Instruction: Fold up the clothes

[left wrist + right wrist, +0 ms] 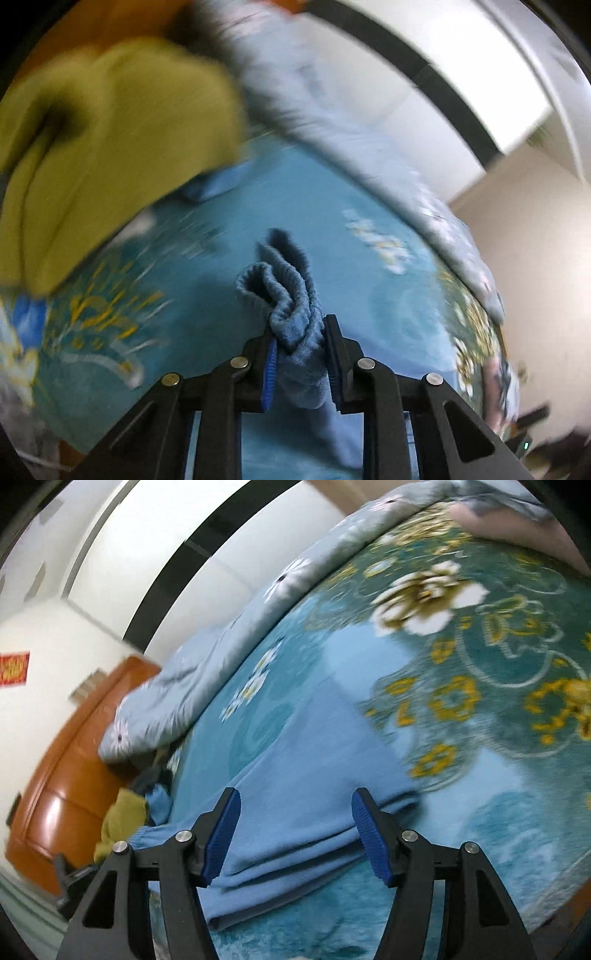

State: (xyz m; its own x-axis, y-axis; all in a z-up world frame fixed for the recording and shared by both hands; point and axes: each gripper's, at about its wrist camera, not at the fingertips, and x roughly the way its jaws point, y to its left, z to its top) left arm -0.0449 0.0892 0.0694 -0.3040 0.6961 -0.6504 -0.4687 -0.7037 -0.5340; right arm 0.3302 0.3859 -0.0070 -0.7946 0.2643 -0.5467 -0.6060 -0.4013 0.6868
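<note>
Blue garment [295, 805] flat on teal floral blanket [480, 709]. Bunched cuff [291, 306] pinched in left gripper [300, 363]. Right gripper [295, 834] wide, empty, above garment. Yellow cloth [110, 147] beside.

Left wrist view: the yellow garment [110, 155] at upper left is smeared by motion blur and cut by the frame edge, its kind not readable. The blue garment [295, 321] passes behind the fingers [334, 365] and out of the lower edge. Right wrist view: the bed [480, 686] pattern blurs toward the right; the orange headboard [66, 775] is cut off at lower left.
</note>
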